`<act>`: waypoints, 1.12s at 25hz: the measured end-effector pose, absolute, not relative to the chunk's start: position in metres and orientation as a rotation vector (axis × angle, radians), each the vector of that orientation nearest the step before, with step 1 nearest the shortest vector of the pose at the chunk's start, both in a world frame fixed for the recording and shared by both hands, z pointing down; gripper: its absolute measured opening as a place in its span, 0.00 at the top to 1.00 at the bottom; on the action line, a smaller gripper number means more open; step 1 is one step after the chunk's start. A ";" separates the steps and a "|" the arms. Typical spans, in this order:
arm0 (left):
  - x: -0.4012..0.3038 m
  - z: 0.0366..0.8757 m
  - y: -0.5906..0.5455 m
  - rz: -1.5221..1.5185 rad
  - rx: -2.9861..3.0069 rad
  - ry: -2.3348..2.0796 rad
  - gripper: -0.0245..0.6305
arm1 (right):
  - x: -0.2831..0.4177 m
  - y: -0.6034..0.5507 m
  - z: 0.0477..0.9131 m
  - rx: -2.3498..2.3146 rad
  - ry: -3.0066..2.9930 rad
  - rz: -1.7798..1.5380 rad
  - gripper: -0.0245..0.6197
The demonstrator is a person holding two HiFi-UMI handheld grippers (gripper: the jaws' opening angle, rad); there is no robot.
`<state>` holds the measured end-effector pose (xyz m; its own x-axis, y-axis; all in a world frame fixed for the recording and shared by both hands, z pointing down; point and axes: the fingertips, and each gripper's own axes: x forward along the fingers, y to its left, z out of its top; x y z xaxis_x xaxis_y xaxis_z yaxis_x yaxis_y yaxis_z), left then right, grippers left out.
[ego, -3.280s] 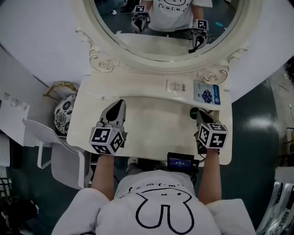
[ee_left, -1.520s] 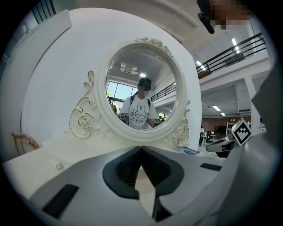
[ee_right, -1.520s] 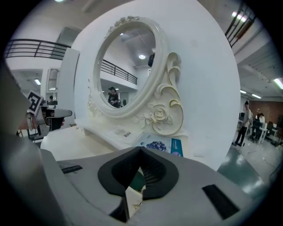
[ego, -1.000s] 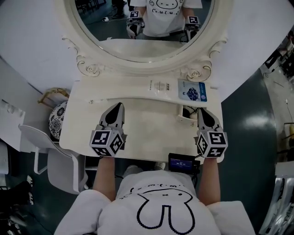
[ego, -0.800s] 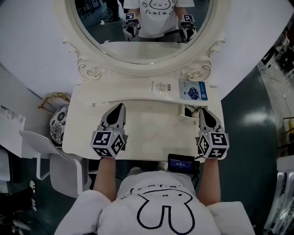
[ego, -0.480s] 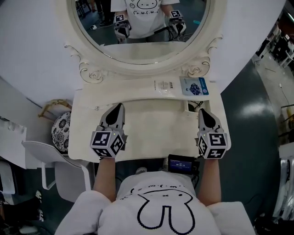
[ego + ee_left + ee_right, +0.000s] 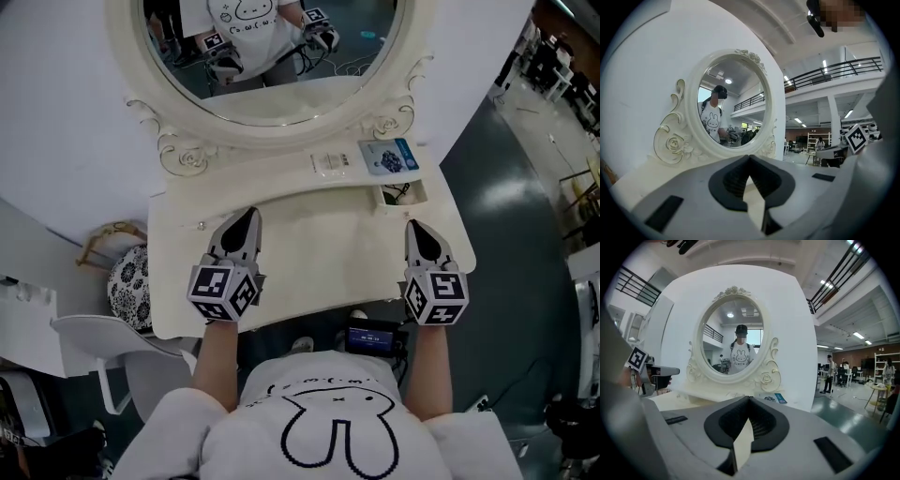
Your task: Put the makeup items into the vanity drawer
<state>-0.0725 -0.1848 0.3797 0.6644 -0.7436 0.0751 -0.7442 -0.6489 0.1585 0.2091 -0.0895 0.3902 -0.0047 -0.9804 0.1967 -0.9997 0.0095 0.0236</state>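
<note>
The cream vanity top (image 7: 319, 258) lies under both grippers in the head view. A small open compartment (image 7: 403, 194) at its back right holds something dark that I cannot make out. On the ledge behind it lie a blue packet (image 7: 387, 156) and a white packet (image 7: 330, 162). My left gripper (image 7: 248, 216) hovers over the left half of the top, shut and empty. My right gripper (image 7: 413, 225) is just in front of the compartment, also shut and empty. The left gripper (image 7: 750, 157) and the right gripper (image 7: 749, 398) both point at the mirror.
The oval mirror (image 7: 272, 56) in its carved frame stands at the back. A patterned round object (image 7: 127, 277) and a white chair (image 7: 94, 337) are on the floor at the left. A small screen device (image 7: 368, 337) hangs at the vanity's front edge.
The head view has swung, so the vanity now looks tilted. The right gripper sits a little further back from the open compartment. Both grippers stay shut and empty.
</note>
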 end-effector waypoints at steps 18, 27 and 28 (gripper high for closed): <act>-0.008 0.363 -0.138 -0.064 2.750 -1.143 0.96 | 0.246 -0.036 0.363 2.053 -2.108 0.069 0.95; 0.011 0.360 -0.121 -0.068 2.767 -1.138 0.96 | 0.262 -0.014 0.363 2.070 -2.107 0.060 0.95; 0.013 0.360 -0.119 -0.069 2.768 -1.137 0.96 | 0.262 -0.013 0.363 2.072 -2.109 0.059 0.95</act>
